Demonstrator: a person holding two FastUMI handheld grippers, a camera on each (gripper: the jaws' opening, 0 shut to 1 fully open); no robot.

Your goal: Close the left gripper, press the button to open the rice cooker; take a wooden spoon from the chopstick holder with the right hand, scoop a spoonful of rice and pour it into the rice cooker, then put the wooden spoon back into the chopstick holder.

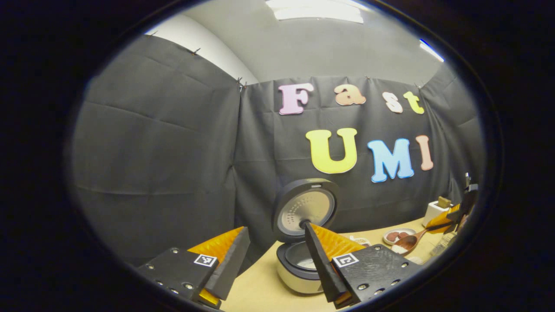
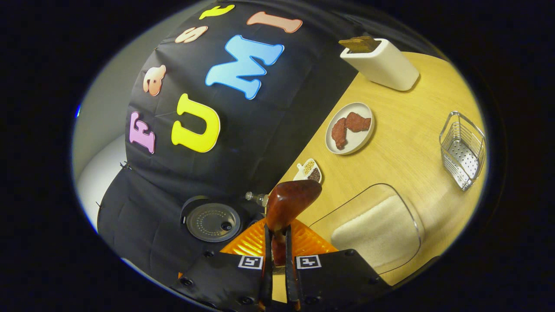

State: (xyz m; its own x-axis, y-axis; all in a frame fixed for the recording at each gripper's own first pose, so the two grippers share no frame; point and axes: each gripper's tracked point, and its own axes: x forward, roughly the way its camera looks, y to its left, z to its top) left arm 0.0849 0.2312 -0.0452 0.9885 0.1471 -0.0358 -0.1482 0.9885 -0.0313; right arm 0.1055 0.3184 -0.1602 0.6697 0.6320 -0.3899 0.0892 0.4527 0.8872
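Right tongs (image 2: 277, 242) clamp a reddish-brown wooden spoon (image 2: 288, 201) above the clear rice tray (image 2: 377, 229); left tongs (image 1: 273, 251) spread wide before the lid-up white rice cooker (image 1: 299, 242).

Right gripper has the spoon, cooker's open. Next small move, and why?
Probably lower the right gripper so the wooden spoon dips into the rice in the clear container. The spoon looks empty, the rice sits just beside it, and the rice cooker lid already stands open.
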